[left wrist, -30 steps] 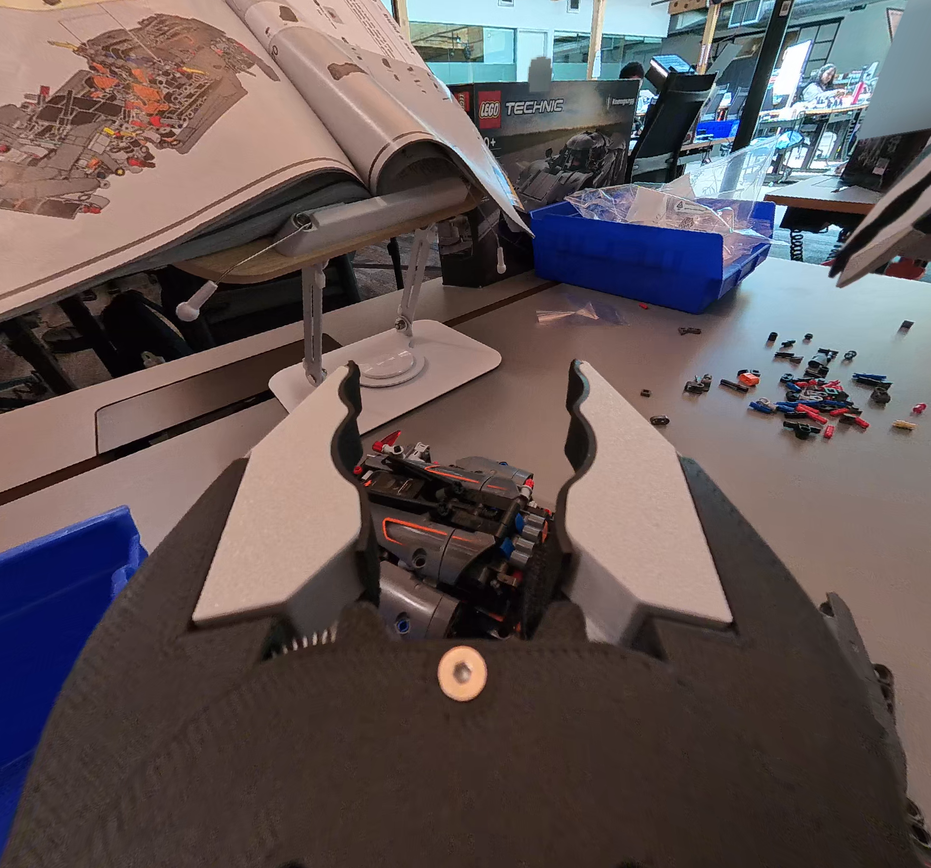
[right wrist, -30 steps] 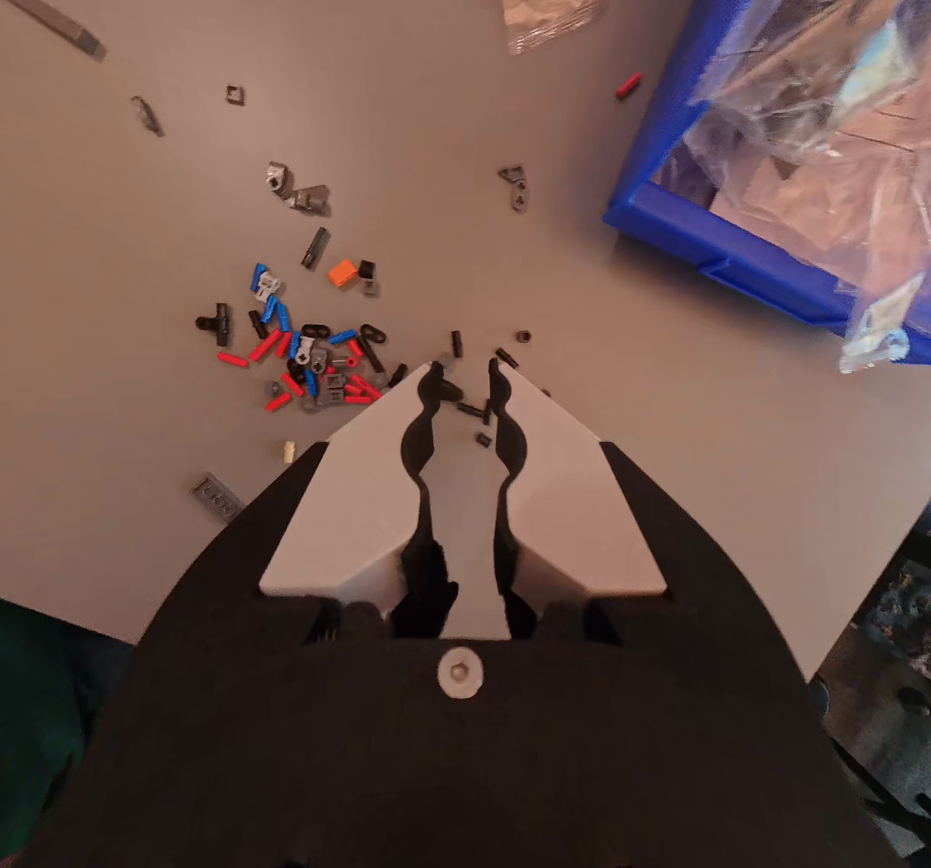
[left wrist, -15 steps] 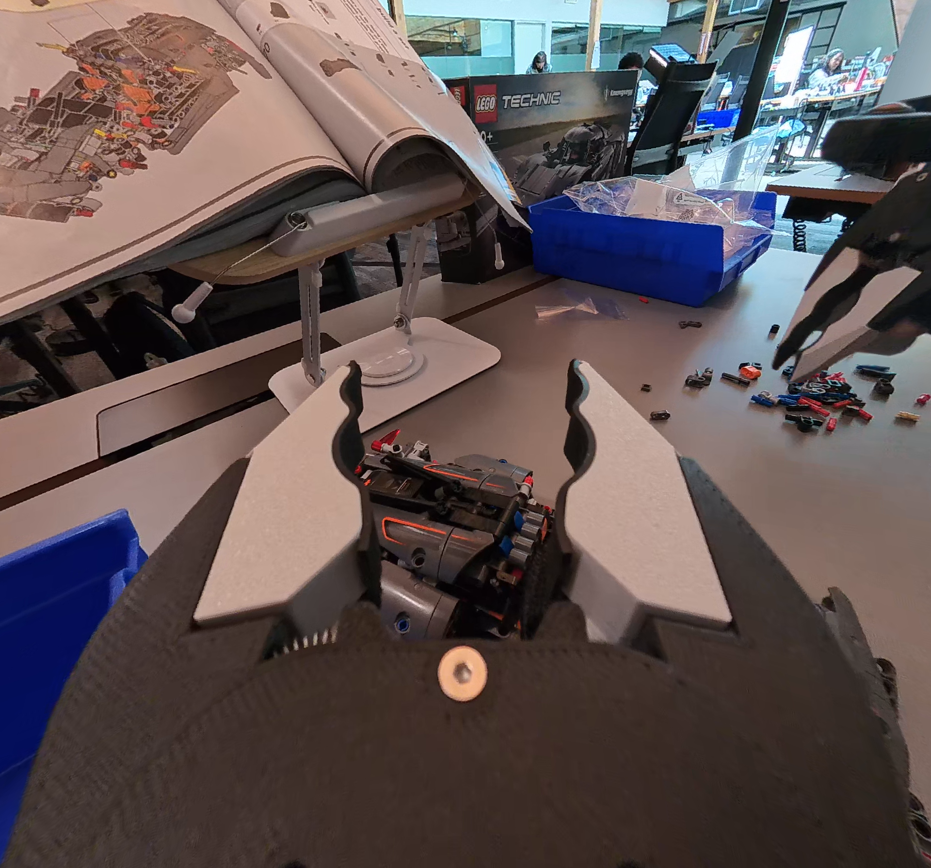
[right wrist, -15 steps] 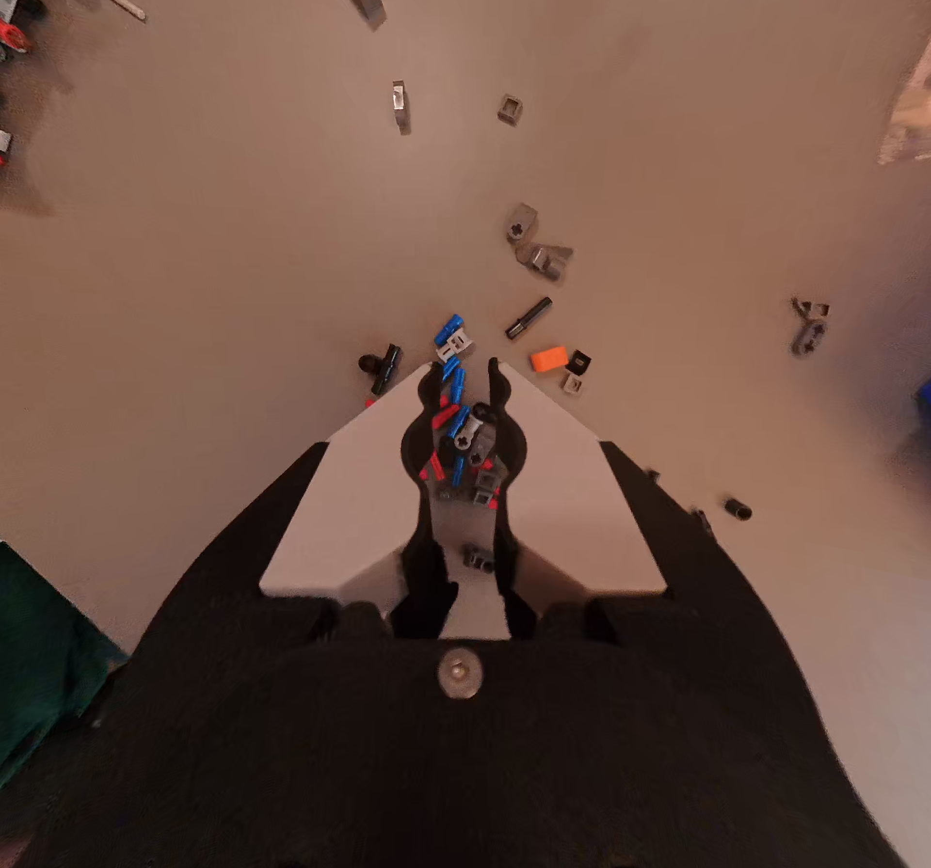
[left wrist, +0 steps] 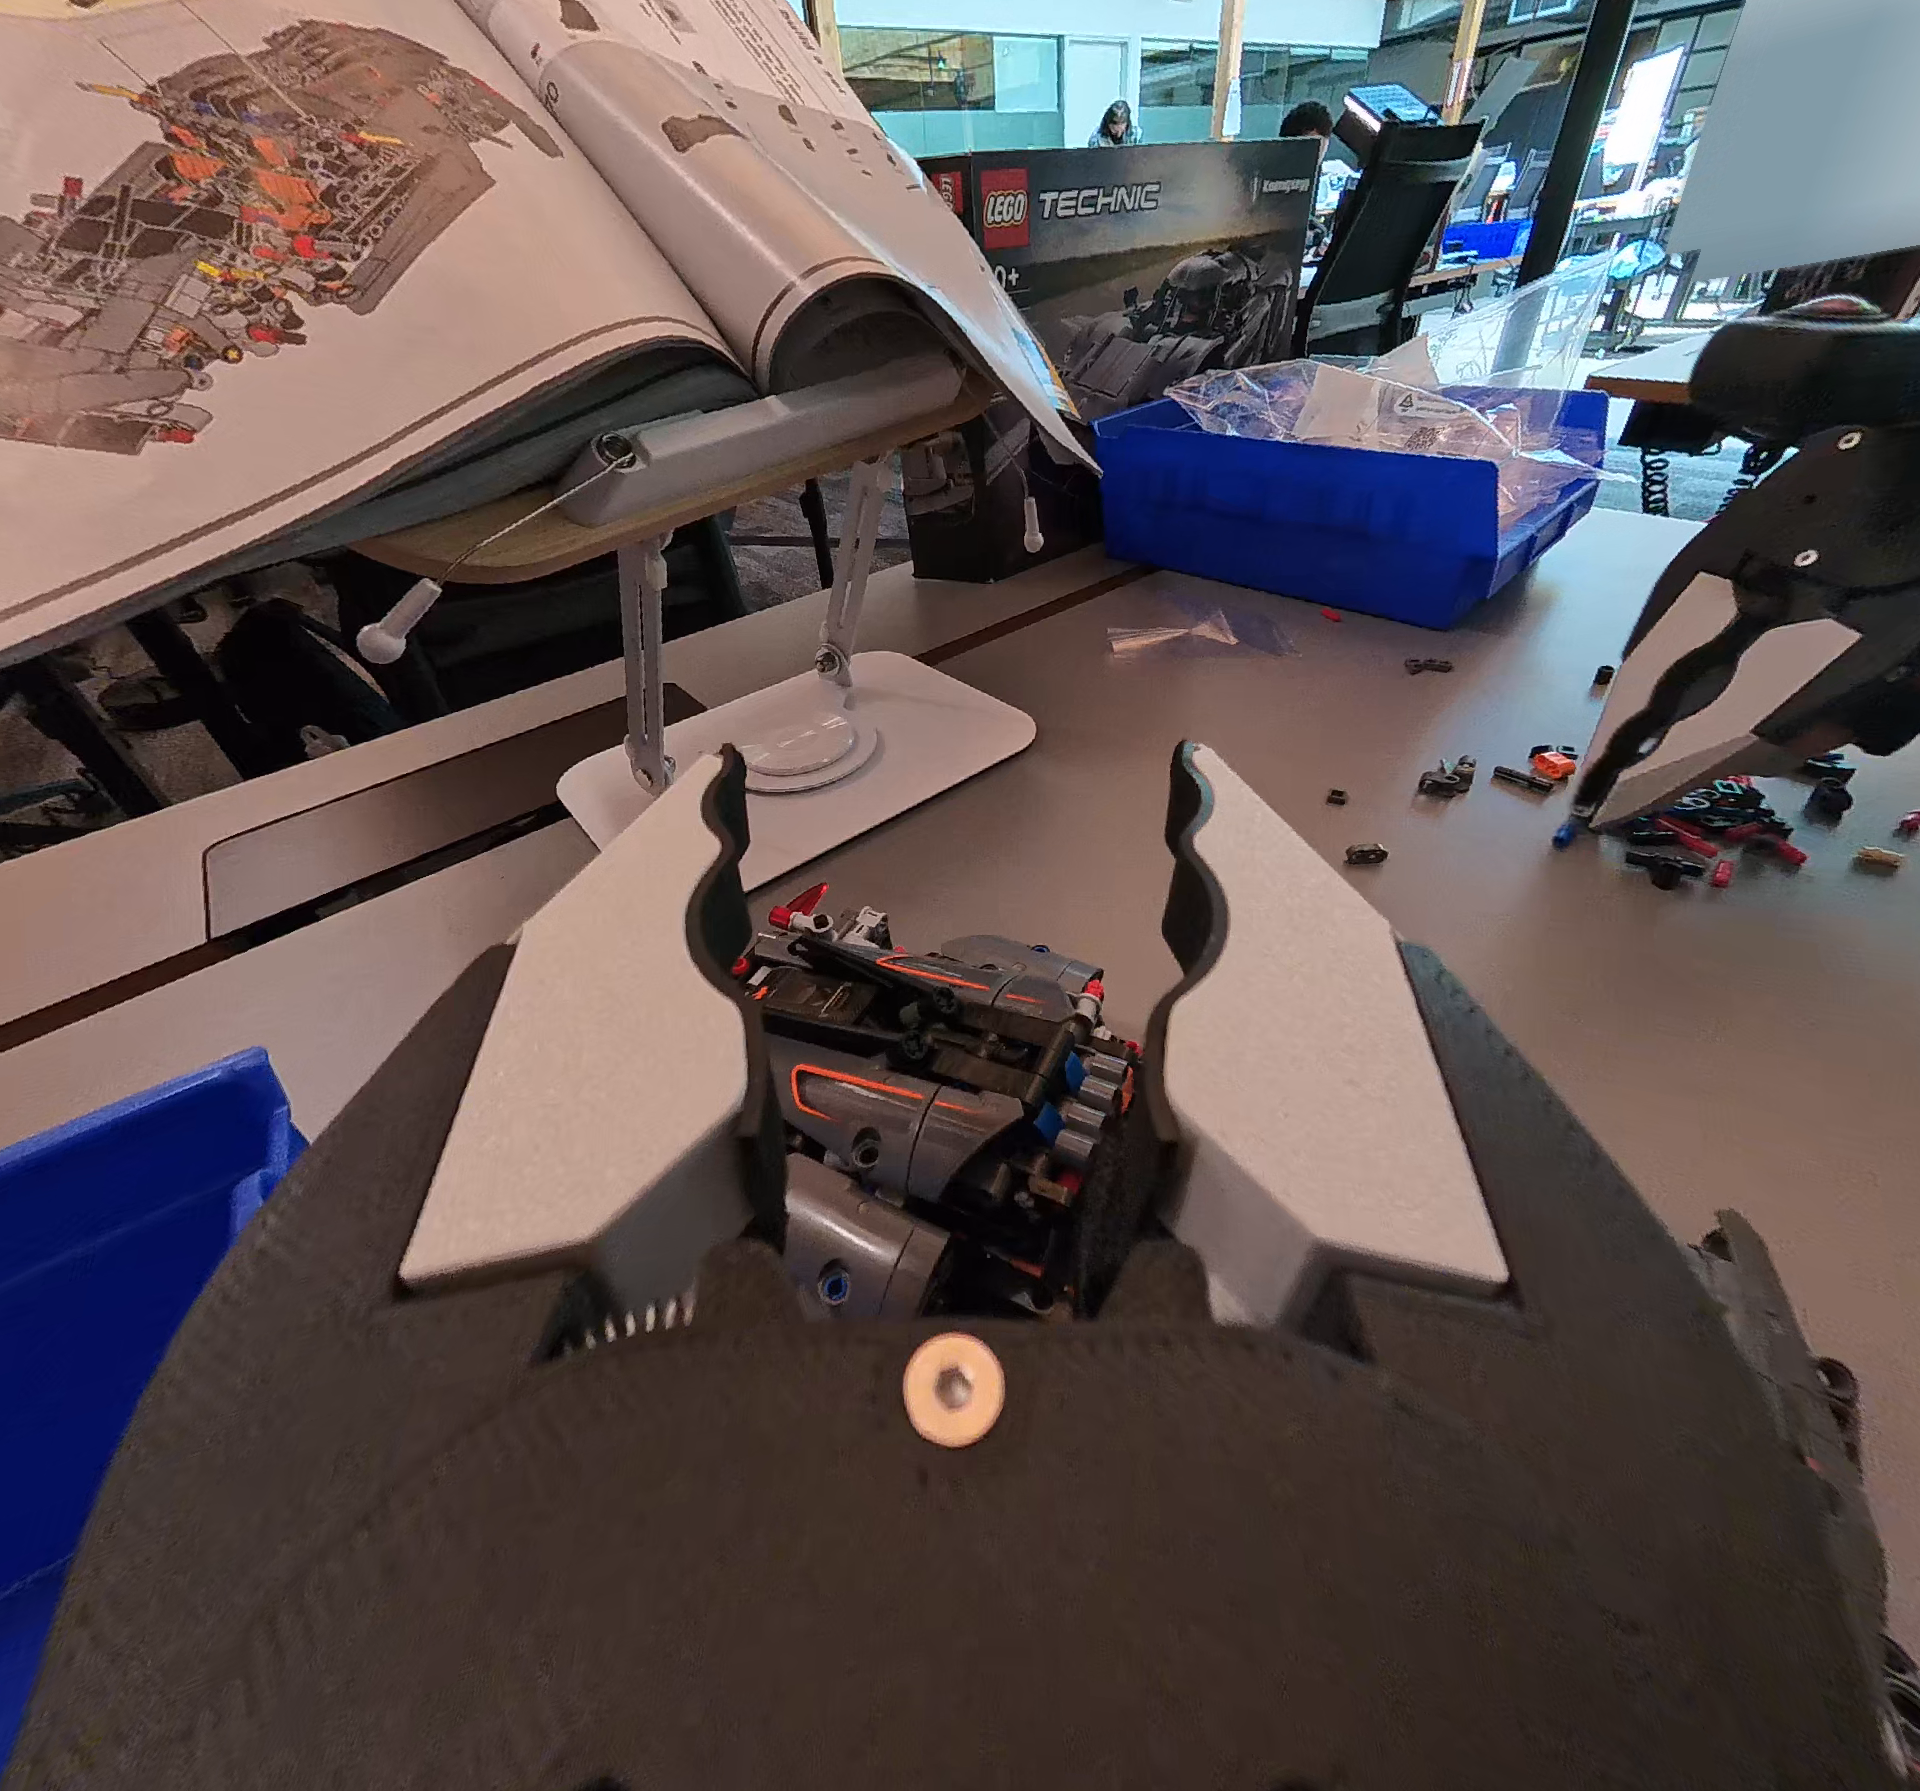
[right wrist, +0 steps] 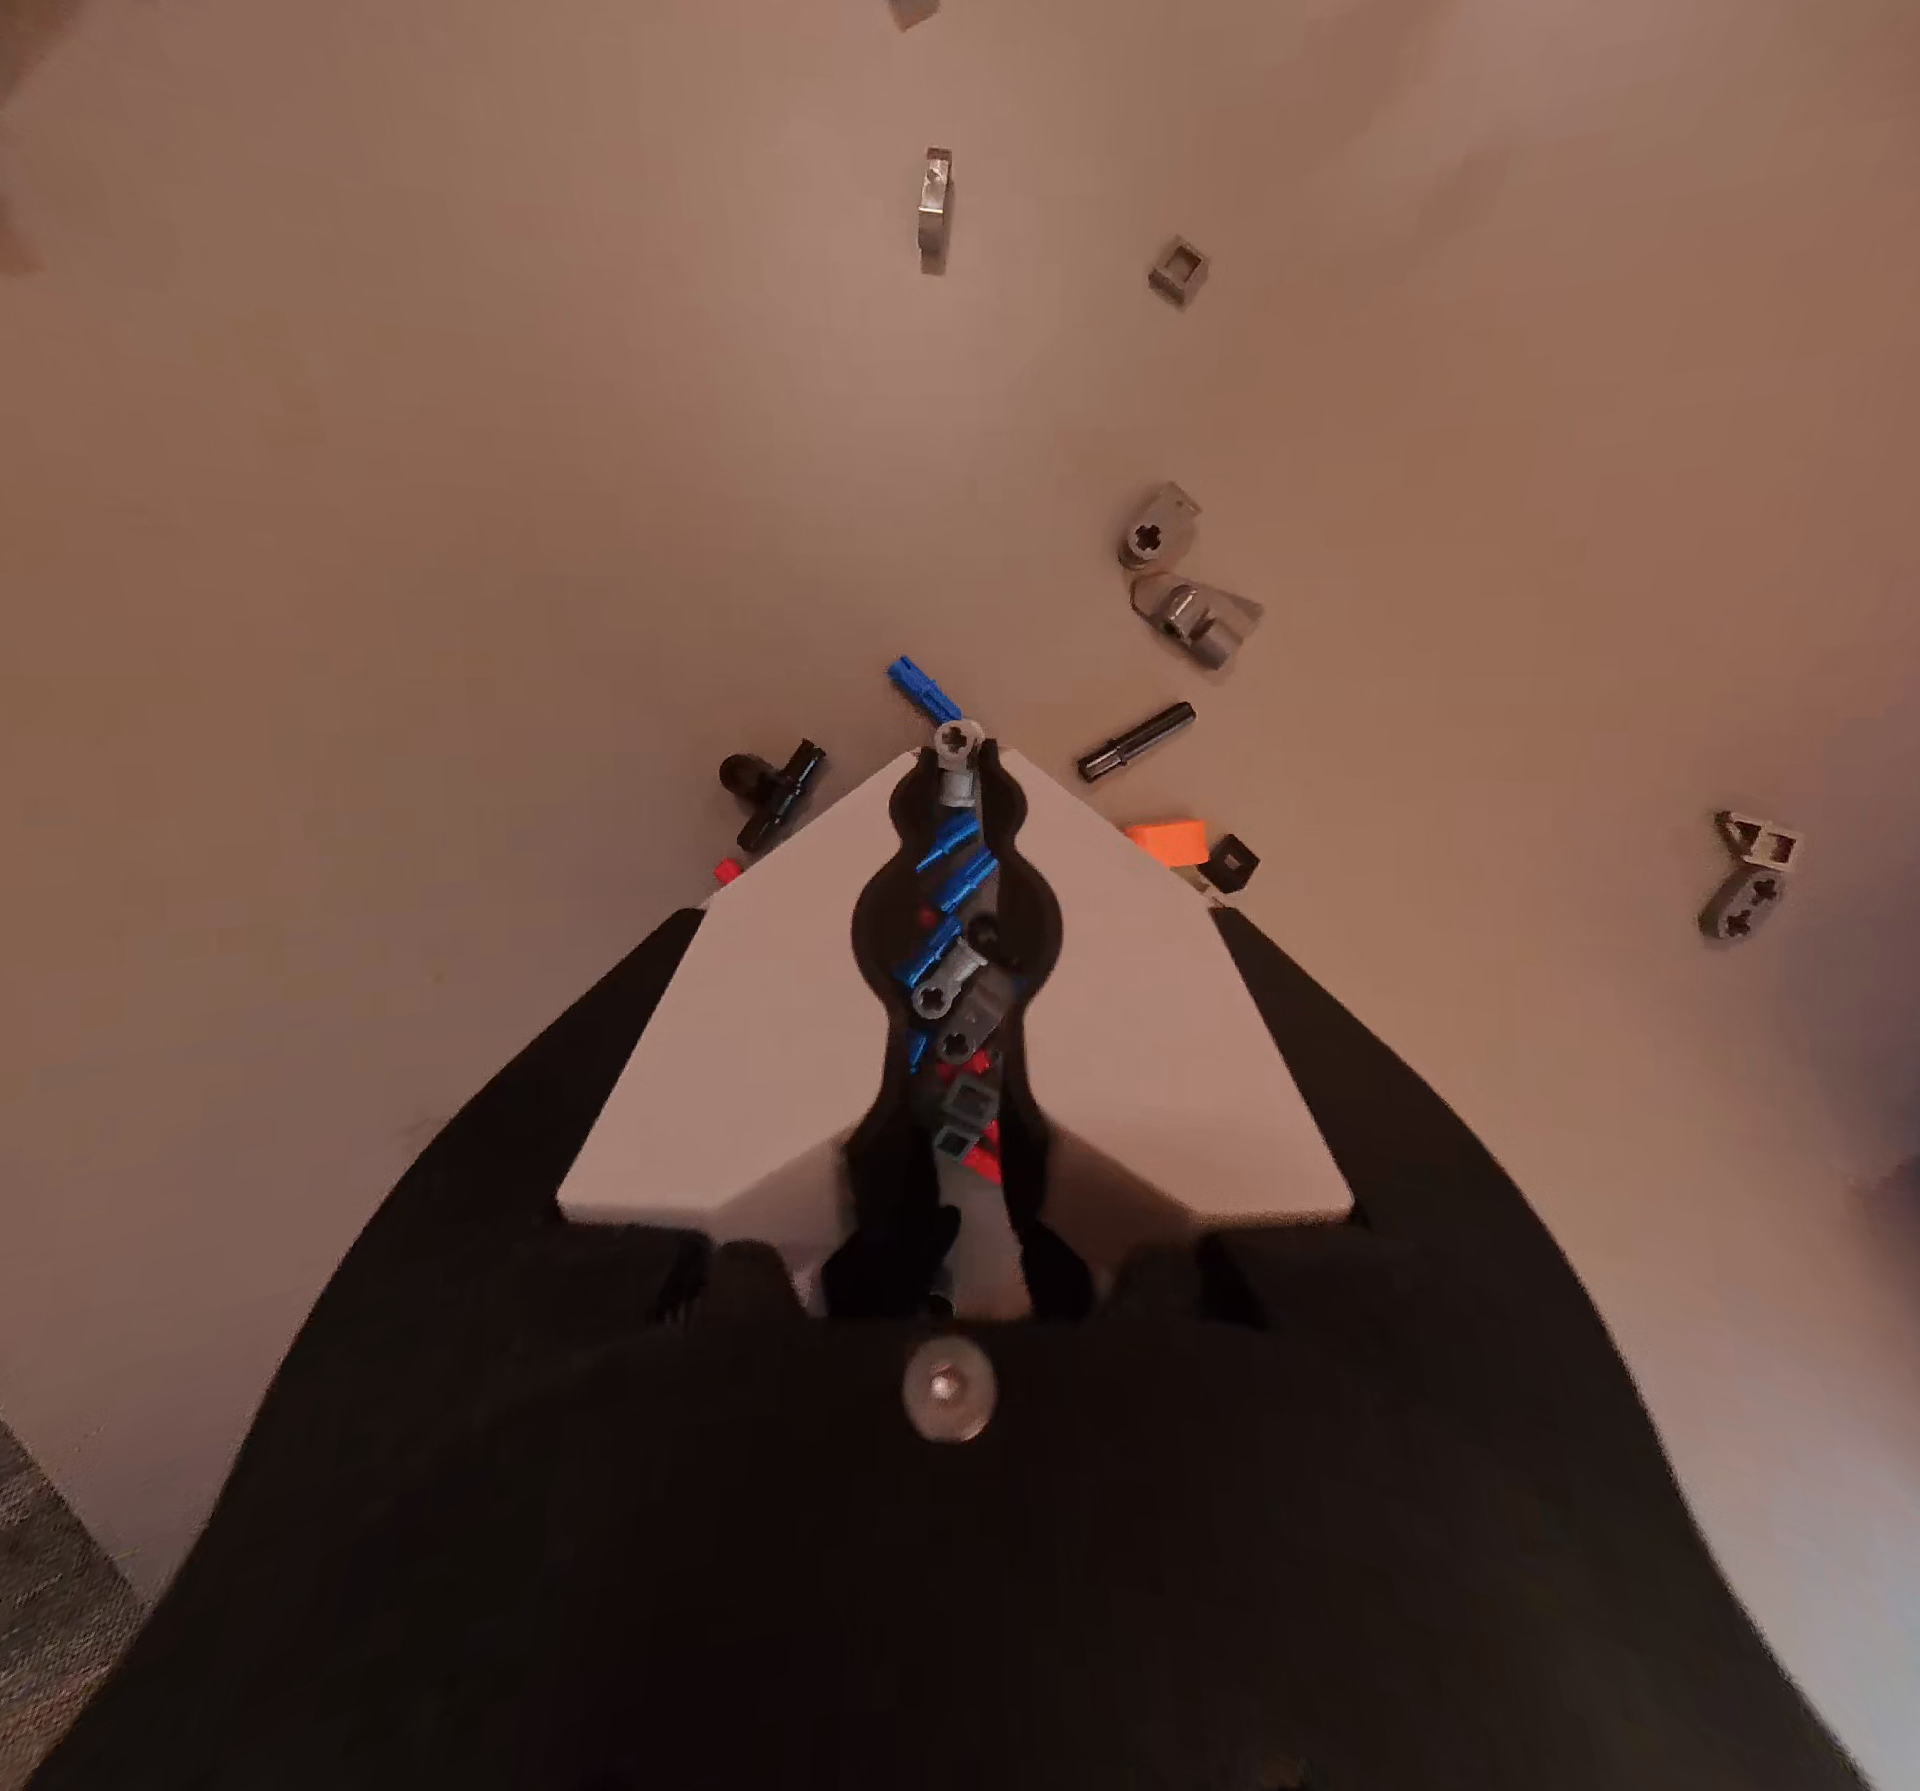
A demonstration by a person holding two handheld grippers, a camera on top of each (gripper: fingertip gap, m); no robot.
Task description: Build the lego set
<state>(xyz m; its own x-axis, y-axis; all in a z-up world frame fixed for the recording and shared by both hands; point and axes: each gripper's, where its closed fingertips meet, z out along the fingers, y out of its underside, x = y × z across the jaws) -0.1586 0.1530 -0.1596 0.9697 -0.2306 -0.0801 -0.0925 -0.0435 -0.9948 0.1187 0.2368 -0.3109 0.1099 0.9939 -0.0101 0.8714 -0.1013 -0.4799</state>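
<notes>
My left gripper is shut on the partly built dark grey Lego car model with orange stripes, held low between the fingers just above the grey table. My right gripper points down into the pile of small red, blue and black parts. Its tips are closed on a light grey connector piece, with a blue pin just beyond. In the left wrist view the right gripper touches down at the left edge of that pile.
An open instruction book sits on a white stand at the back left. Behind are the set's box and a blue bin of plastic bags. Another blue bin is near left. Grey connectors, a black pin and an orange piece lie nearby. My right fingertips sit around 35 centimetres from my left ones.
My right gripper has come down onto the parts pile and its fingers have narrowed around the light grey connector. My left gripper and the model have stayed still.
</notes>
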